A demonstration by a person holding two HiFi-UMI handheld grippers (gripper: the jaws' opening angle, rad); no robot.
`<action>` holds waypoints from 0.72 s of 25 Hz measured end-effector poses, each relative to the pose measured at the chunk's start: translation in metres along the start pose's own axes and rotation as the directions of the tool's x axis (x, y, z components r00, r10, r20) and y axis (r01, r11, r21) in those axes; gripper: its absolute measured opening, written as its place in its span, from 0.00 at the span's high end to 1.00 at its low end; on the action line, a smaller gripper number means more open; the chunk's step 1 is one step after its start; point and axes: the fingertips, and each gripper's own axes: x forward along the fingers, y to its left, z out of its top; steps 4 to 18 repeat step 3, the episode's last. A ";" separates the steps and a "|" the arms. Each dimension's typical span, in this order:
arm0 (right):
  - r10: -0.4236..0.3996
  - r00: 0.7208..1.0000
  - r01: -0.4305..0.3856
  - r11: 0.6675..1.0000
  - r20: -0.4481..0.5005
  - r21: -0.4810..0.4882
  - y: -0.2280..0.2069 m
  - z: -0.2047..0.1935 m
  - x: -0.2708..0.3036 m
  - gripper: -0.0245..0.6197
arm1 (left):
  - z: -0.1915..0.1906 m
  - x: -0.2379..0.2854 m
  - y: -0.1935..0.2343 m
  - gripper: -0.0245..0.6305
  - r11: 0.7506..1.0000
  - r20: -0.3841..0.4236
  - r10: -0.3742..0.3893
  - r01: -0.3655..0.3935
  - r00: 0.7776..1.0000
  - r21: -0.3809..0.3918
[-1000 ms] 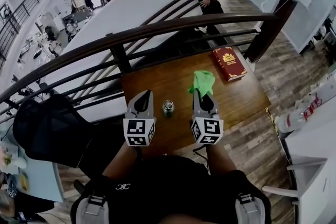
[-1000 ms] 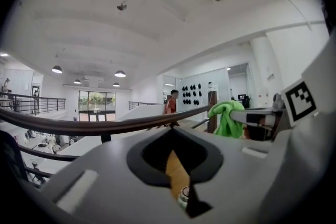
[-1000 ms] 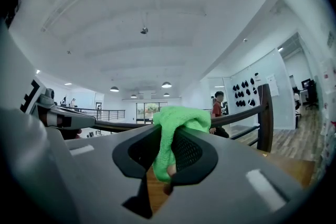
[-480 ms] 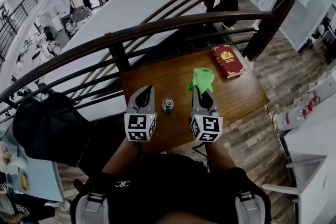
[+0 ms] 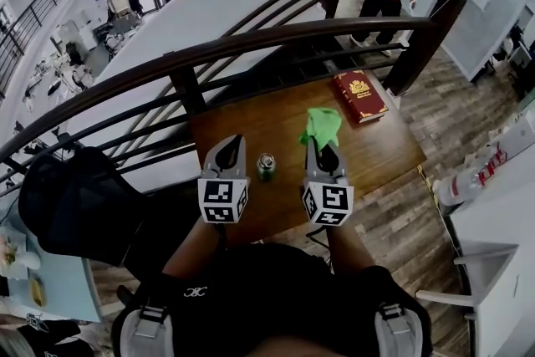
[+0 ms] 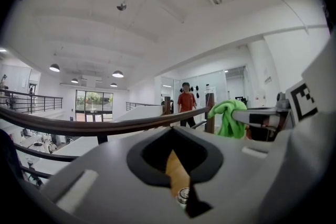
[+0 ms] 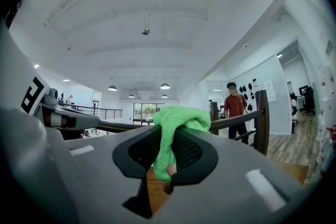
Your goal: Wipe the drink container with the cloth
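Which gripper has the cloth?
The right gripper: the green cloth is clamped in its jaws. The left gripper is shut on nothing.

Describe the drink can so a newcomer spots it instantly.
Find the wooden table against the dark curved railing. The drink can stands upright on it, between the left gripper and the right gripper. It is the only small round metal thing: the red book lies flat at the far right corner, and the green cloth is clamped in the right gripper.

Wooden table: small can upright mid-left, red book flat at far rt corner, prob closed
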 end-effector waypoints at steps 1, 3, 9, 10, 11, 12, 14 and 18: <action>-0.005 1.000 0.005 1.000 -0.001 0.003 -0.002 -0.001 0.000 0.87 | 0.000 0.001 0.000 0.88 1.000 -0.002 0.001 -0.001 1.000 0.001; -0.014 1.000 0.015 1.000 -0.004 0.009 -0.005 -0.002 0.000 0.87 | -0.002 0.002 -0.001 0.88 1.000 -0.006 0.002 -0.002 1.000 0.006; -0.014 1.000 0.015 1.000 -0.004 0.009 -0.005 -0.002 0.000 0.87 | -0.002 0.002 -0.001 0.88 1.000 -0.006 0.002 -0.002 1.000 0.006; -0.014 1.000 0.015 1.000 -0.004 0.009 -0.005 -0.002 0.000 0.87 | -0.002 0.002 -0.001 0.88 1.000 -0.006 0.002 -0.002 1.000 0.006; -0.014 1.000 0.015 1.000 -0.004 0.009 -0.005 -0.002 0.000 0.87 | -0.002 0.002 -0.001 0.88 1.000 -0.006 0.002 -0.002 1.000 0.006; -0.014 1.000 0.015 1.000 -0.004 0.009 -0.005 -0.002 0.000 0.87 | -0.002 0.002 -0.001 0.88 1.000 -0.006 0.002 -0.002 1.000 0.006; -0.014 1.000 0.015 1.000 -0.004 0.009 -0.005 -0.002 0.000 0.87 | -0.002 0.002 -0.001 0.88 1.000 -0.006 0.002 -0.002 1.000 0.006; -0.014 1.000 0.015 1.000 -0.004 0.009 -0.005 -0.002 0.000 0.87 | -0.002 0.002 -0.001 0.88 1.000 -0.006 0.002 -0.002 1.000 0.006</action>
